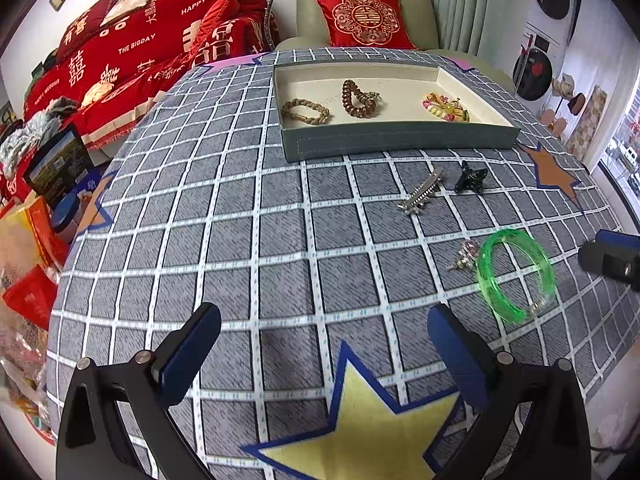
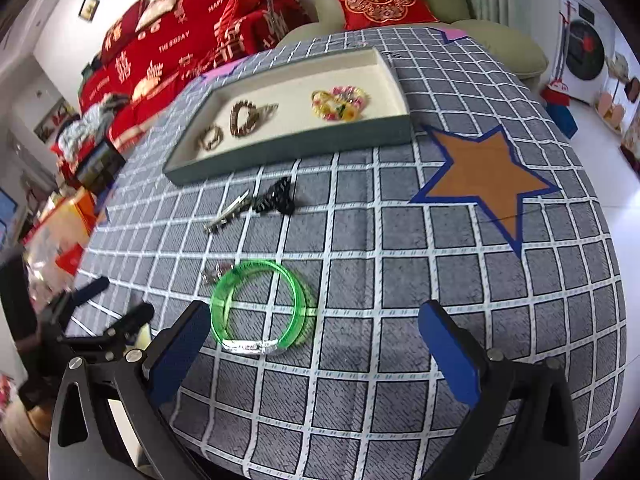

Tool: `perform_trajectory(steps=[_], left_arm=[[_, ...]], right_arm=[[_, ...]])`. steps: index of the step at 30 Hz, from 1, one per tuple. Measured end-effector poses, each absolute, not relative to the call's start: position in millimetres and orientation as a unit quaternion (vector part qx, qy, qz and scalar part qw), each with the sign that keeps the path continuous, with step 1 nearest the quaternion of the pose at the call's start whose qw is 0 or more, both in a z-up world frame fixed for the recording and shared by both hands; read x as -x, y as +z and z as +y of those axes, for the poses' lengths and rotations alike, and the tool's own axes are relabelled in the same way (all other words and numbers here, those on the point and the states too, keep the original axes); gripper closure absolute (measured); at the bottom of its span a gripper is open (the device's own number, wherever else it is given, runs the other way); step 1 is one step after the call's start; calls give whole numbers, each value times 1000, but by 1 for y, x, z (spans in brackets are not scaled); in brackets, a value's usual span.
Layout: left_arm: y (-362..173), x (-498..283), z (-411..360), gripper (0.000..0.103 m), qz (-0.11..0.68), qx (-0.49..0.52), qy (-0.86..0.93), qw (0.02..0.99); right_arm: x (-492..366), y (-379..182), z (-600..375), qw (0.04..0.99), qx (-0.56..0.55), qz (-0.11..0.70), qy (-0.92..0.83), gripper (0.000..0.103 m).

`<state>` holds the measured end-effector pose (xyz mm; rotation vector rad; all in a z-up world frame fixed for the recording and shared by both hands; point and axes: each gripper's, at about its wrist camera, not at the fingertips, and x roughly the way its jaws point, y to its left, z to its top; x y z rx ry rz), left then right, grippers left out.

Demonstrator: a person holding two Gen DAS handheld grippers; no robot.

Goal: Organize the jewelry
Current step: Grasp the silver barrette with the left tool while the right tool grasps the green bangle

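Right tongs [image 2: 314,344] spread wide, empty, low over the tabletop [image 2: 400,280], tilted down at the translucent green bangle [image 2: 260,308], which lies flat just ahead by the left blue pad. Left tongs [image 1: 324,344] also apart, empty, hovering over the grey checked cloth. Silver hair clip [image 1: 420,194] and black claw clip [image 1: 470,178] lie beyond; grey-green tray [image 1: 400,142] holds three bracelets.

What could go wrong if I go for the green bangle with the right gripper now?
1. The small pink ear stud lies right against the green bangle; closing on the bangle could knock or drag it.
2. The bangle looks smooth and rigid and lies flat on the tablecloth, so the open right gripper fingers may slip off its rim.
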<state>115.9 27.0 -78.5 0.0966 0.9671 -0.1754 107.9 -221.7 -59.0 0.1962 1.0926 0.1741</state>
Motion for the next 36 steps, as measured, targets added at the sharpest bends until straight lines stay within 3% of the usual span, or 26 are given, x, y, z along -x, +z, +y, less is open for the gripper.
perform_trajectory(steps=[18, 21, 26, 31, 35, 36], left_arm=[[-80, -169, -15, 0, 448, -108, -125, 878], [-81, -178, -19, 0, 448, -108, -128, 878], [-83, -188, -29, 0, 446, -120, -137, 877], [-87, -196, -39, 0, 448, -126, -146, 873], [-89, -199, -45, 0, 450, -127, -151, 871], [-89, -200, -47, 6, 451, -130, -152, 870]], right_arm=[[-111, -70, -191, 844, -12, 531, 73, 1], [-113, -73, -188, 843, -4, 533, 73, 8], [-116, -79, -186, 838, -4, 540, 73, 10], [-119, -87, -185, 833, 0, 549, 71, 24], [-120, -89, -185, 833, 7, 549, 69, 25], [-120, -89, -184, 833, 9, 549, 69, 25]])
